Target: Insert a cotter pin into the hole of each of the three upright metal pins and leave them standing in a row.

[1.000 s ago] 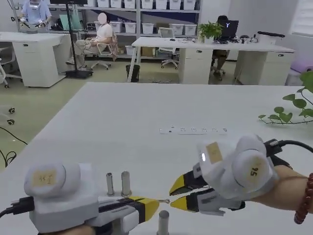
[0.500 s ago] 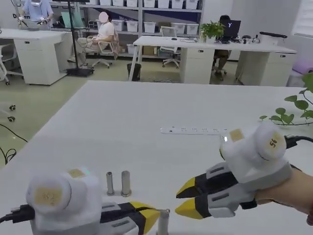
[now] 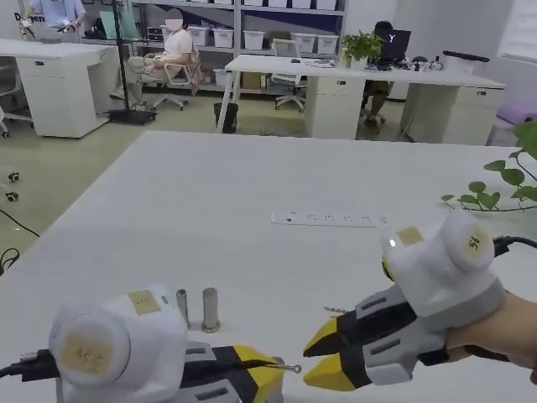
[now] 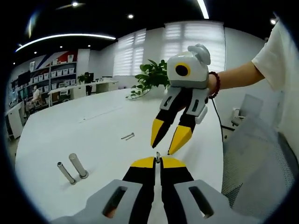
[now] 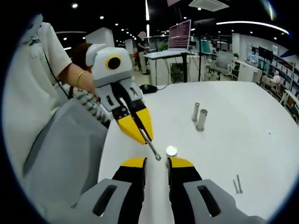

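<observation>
My left gripper [image 3: 275,367] is shut on a thin cotter pin [image 3: 289,367] that sticks out past its yellow tips; it is seen end-on between the jaws as the cotter pin [image 4: 158,158]. My right gripper [image 3: 311,363] faces it, open, its tips just beyond the pin's end. In the right gripper view the cotter pin [image 5: 150,140] slants down to my right gripper [image 5: 156,161]. Two upright metal pins [image 3: 181,306] [image 3: 210,309] stand side by side on the white table. A third pin's round top [image 5: 172,150] shows just beyond the right jaws.
Spare cotter pins [image 4: 127,136] lie loose on the table, also seen as spare cotter pins [image 5: 238,183]. A white power strip [image 3: 327,219] lies farther back and a trailing plant [image 3: 499,191] reaches in at the right edge. Desks and seated people are beyond the table.
The right gripper has drawn back a little to the right from the cotter pin and sits lower. The left gripper keeps the pin. The head camera has shifted; the third pin has left its bottom edge.
</observation>
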